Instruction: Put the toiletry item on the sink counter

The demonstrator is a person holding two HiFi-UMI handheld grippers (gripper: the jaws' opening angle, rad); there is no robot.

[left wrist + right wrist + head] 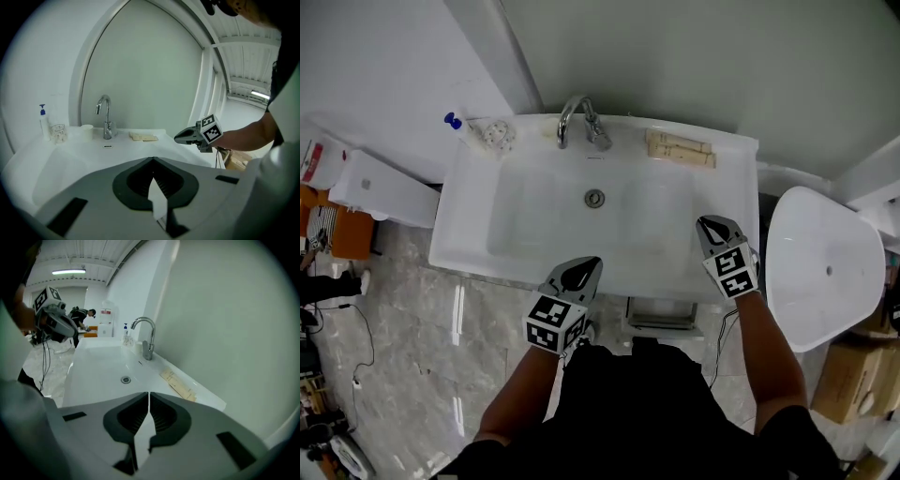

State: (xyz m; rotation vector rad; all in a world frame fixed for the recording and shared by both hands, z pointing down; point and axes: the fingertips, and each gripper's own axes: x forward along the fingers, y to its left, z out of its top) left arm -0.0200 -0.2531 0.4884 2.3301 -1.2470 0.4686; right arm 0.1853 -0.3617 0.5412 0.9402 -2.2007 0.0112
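The packets (680, 148), flat and beige, lie on the bench (628, 138) behind the basin (534, 225), just right of the tap (577, 117). They rest flat on the ledge. Their long axis runs along the wall, left to right in the head view.

Neither gripper carries anything. The left gripper (584, 266) has its jaws together, with only a sliver of white basin showing behind the tips. The right gripper (713, 225) is likewise closed on nothing. Both hover near the basin's front rim and point toward the wall.

The right gripper is the nearer one. The packets lie ahead of it and slightly to its left, across the right end of the basin. The left gripper is well apart from them, with the basin's diagonal in between.

With the packets already on the bench, I judge the placing done (no other loose toiletry item shows; a pump bottle (459, 127) stands at the far left corner). Should the packets need handling again, the right gripper would have to open. It would then have to come at them square to the wall, jaws across their narrow width.
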